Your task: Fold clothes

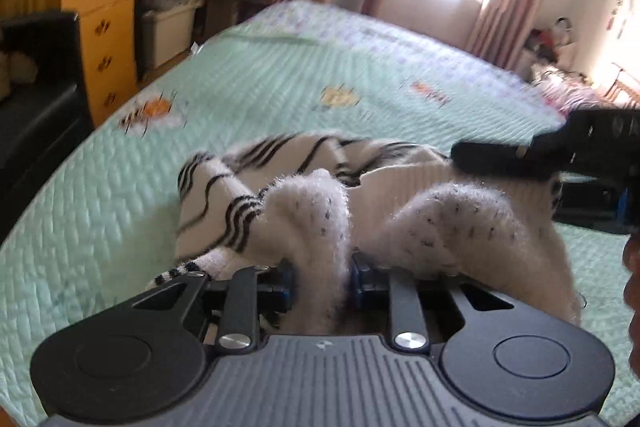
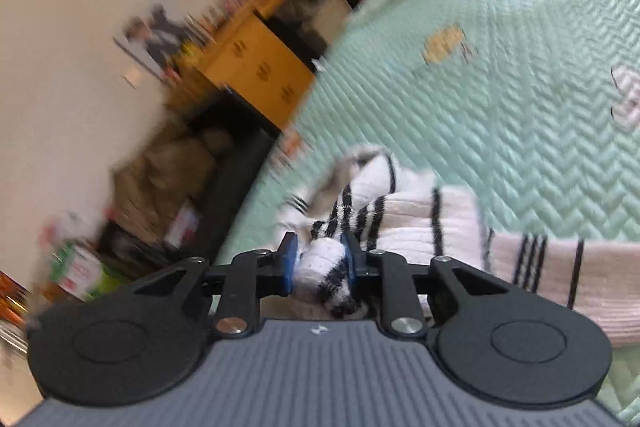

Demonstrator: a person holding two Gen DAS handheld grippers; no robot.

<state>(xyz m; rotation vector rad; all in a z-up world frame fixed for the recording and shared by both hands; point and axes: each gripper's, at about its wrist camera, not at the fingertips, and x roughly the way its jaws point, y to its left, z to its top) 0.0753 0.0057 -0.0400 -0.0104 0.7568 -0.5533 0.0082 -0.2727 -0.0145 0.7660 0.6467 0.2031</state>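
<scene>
Nearest you in the left wrist view, your left gripper pinches a fluffy white fold of the striped sweater, its blue pads pressed into the fabric. The sweater lies bunched on the green quilt, and your right gripper reaches in at its far right side. In the right wrist view, that gripper clamps a striped bunch of the sweater, near the quilt's left edge.

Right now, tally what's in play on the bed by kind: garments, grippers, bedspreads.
Garments: 1, the white sweater with black stripes
Grippers: 2, left gripper and right gripper, each clamped on the sweater's fabric
Bedspreads: 1, the mint green quilt
Total: 4
</scene>
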